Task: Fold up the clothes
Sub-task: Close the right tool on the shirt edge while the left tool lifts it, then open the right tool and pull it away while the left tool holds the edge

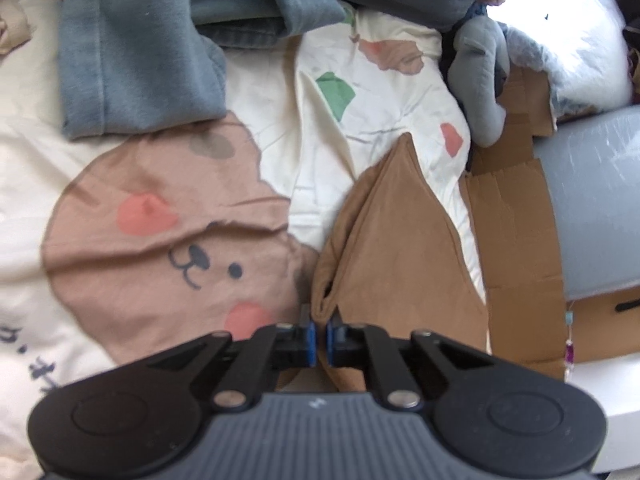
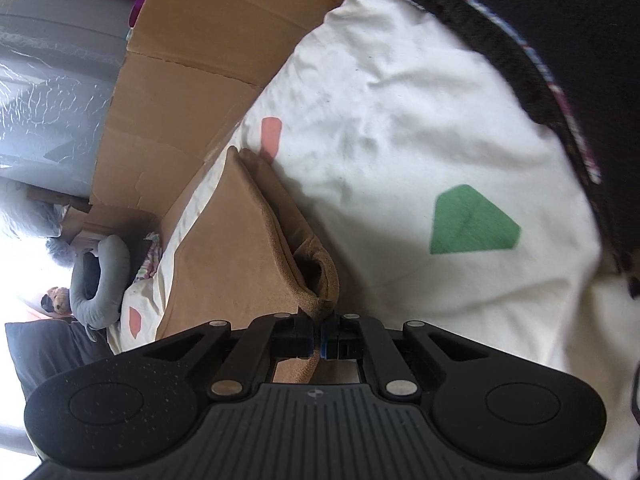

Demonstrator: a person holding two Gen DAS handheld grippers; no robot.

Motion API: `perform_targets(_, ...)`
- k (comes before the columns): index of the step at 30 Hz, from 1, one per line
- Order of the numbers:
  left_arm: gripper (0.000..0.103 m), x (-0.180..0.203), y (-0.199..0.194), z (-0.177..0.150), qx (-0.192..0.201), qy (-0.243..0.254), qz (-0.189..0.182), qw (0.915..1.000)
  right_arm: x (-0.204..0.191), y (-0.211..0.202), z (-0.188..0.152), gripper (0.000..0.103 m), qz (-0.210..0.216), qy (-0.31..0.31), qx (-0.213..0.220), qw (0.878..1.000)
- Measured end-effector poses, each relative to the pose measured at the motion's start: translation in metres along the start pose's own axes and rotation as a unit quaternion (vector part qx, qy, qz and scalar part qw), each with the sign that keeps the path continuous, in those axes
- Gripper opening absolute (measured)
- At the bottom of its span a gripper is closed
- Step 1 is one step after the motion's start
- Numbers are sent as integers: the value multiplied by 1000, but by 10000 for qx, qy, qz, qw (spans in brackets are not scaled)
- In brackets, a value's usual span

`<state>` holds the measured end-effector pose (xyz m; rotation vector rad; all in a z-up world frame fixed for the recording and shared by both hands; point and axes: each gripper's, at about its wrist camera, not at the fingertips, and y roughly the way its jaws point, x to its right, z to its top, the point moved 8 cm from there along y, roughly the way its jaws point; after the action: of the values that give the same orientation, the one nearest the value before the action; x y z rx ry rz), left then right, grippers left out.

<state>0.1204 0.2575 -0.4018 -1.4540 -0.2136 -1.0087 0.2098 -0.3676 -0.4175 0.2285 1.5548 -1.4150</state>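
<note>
Left wrist view: the left claw (image 1: 321,338) is clenched on a folded edge of the brown garment (image 1: 394,240), which lies on the bear-print quilt (image 1: 168,232) beside cardboard (image 1: 516,232). Right claw (image 2: 319,338) pinches the garment's ribbed hem (image 2: 316,280).
</note>
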Motion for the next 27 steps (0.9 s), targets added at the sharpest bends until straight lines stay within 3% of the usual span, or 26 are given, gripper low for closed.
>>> perform_targets(6,5,-7,-8,-8,-113,26,135,9998,10,-13,-9,1,-130,75,-44,9999)
perform_targets(15,6,-30,11,-12,-307,-38,282,9991,30,-3,-14,2,-299,109,-63,9995)
perform_targets(19,6,-36,15,-14,-331,-53,257,9991,36,0,-16,4,-405,151,-54,9991)
perform_targets(23,7,-40,15,-15,-305,-164,143,9993,42,-4,-16,8,-768,157,32,9969)
perform_targets(27,10,-40,14,-18,-218,106,-61,9997,38,-12,-14,9,-1036,-103,3,9946)
